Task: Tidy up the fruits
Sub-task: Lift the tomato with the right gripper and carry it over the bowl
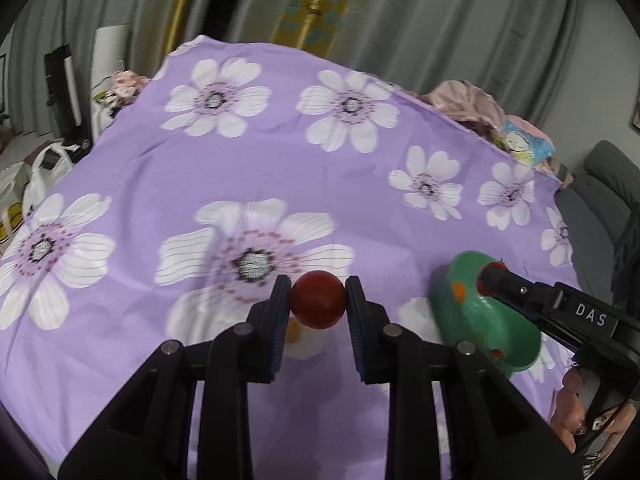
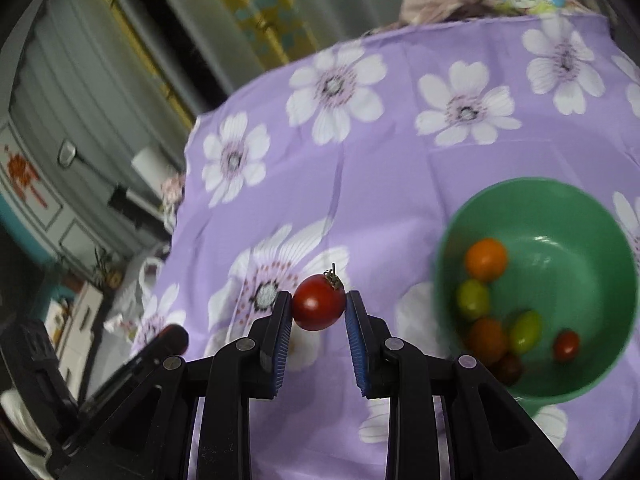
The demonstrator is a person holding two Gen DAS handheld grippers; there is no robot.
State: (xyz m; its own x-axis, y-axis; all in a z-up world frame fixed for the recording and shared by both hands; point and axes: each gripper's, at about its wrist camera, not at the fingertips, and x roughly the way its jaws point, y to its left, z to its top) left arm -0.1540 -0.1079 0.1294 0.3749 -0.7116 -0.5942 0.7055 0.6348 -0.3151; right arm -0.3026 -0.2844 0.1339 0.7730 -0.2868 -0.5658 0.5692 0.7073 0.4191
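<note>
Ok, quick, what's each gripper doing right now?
Left gripper: shut on a red tomato.
Right gripper: shut on a red tomato with a stem, beside the green bowl.

A purple cloth (image 1: 168, 184) printed with large white flowers covers the table, lying mostly flat with faint creases. Along its far edge rest a crumpled pink fabric heap (image 1: 468, 100) and, just beside it, a blue-and-pink item bearing a cartoon face (image 1: 520, 144); a second, smaller bundle of pinkish fabric (image 1: 126, 82) sits at the far left corner. Behind hang grey pleated curtains (image 1: 440, 20) with a yellow-and-teal patterned panel (image 1: 308, 4) between them, while white plastic bags (image 1: 44, 168) lie low at the left and a grey upholstered seat (image 1: 600, 200) stands at the right.
</note>
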